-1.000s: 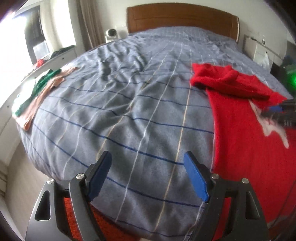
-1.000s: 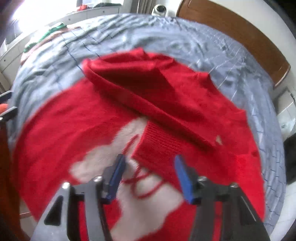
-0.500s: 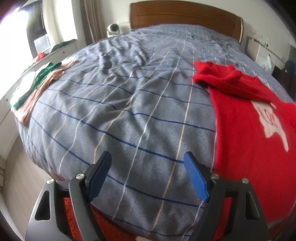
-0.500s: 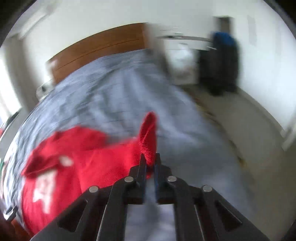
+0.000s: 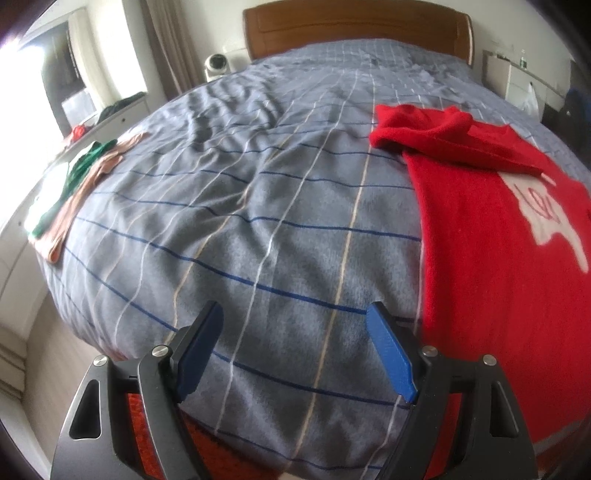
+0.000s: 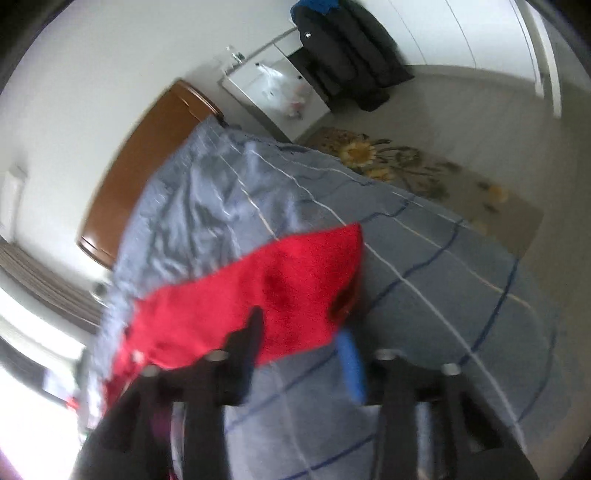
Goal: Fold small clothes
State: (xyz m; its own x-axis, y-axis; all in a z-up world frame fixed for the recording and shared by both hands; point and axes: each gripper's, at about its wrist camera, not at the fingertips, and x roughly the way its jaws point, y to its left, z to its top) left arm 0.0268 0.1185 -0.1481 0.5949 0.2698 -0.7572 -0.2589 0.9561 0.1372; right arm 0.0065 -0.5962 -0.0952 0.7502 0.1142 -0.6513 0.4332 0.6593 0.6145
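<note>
A red sweater with a white motif lies flat on the right side of the grey checked bedspread; one sleeve is folded across its top. My left gripper hangs open over bare bedspread at the near edge, left of the sweater's hem, with nothing between its fingers. In the tilted, blurred right wrist view, the other red sleeve is spread out sideways on the bedspread. My right gripper is at its cuff end, its jaws opening, the cloth just beyond the tips and not pressed by the pads.
A pile of green and peach clothes lies at the bed's left edge. The wooden headboard stands at the far end. Beside the bed are a white nightstand, a hanging dark coat and a floral rug.
My right gripper shut on the sleeve over the sweater's chest, carried it out to the bed's side while rolling, and its jaws now stand apart. The white motif is uncovered. The left gripper stayed put.
</note>
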